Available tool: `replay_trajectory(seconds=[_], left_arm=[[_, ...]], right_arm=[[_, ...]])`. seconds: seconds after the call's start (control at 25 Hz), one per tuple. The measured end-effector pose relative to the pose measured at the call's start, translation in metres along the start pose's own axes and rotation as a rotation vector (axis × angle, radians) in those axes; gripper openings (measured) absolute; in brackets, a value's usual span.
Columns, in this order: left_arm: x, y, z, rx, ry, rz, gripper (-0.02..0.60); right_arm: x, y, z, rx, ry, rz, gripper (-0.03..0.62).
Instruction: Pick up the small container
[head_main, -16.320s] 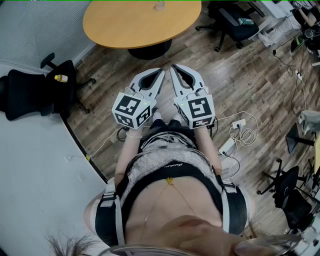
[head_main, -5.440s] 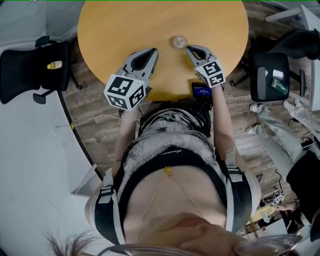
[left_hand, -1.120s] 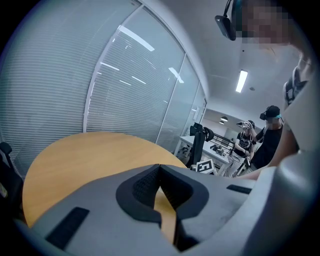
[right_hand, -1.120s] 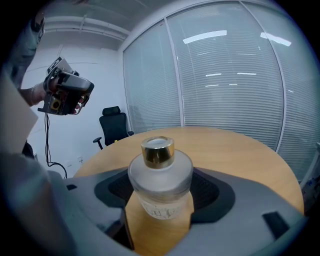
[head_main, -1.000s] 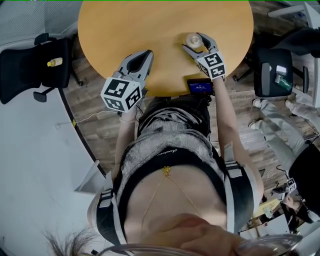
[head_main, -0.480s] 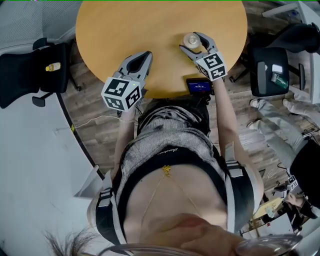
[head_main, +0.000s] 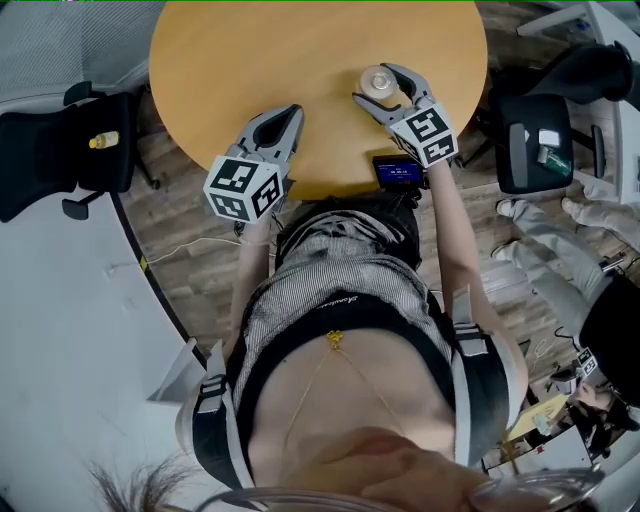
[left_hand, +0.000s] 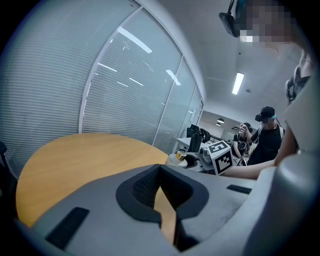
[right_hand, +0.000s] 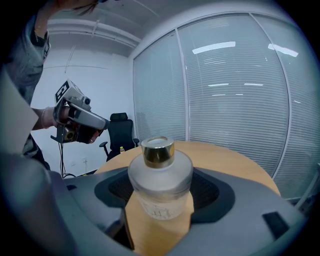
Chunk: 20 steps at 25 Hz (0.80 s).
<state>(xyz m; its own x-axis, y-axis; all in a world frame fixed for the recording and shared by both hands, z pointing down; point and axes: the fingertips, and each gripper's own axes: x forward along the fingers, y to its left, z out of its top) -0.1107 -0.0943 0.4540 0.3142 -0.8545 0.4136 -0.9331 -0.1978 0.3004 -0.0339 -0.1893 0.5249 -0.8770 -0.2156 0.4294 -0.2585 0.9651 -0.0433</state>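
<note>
The small container (head_main: 377, 80) is a frosted glass bottle with a gold cap (right_hand: 158, 150), standing near the right side of the round wooden table (head_main: 250, 60). My right gripper (head_main: 384, 76) has its jaws on either side of the bottle's body, with the pads pressed against it (right_hand: 161, 181). Whether the bottle's base is off the table I cannot tell. My left gripper (head_main: 286, 113) hovers over the table's near edge with its fingertips together and nothing between them (left_hand: 160, 168).
A black device with a lit screen (head_main: 398, 172) sits at the table's near edge by my right arm. Black office chairs stand at the left (head_main: 50, 165) and right (head_main: 535, 140). A seated person's legs (head_main: 560, 240) show at the right.
Five seconds ago my right gripper was just short of the bottle; now its jaws are around it. Over the last second both grippers have barely moved.
</note>
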Motion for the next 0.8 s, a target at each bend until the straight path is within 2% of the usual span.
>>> replay_trajectory(seconds=[0.8], left_arm=[[-0.007, -0.005, 0.009, -0.004, -0.043, -0.008, 0.018]], right_arm=[[-0.028, 0.01, 0.07, -0.007, -0.088, -0.011, 0.339]])
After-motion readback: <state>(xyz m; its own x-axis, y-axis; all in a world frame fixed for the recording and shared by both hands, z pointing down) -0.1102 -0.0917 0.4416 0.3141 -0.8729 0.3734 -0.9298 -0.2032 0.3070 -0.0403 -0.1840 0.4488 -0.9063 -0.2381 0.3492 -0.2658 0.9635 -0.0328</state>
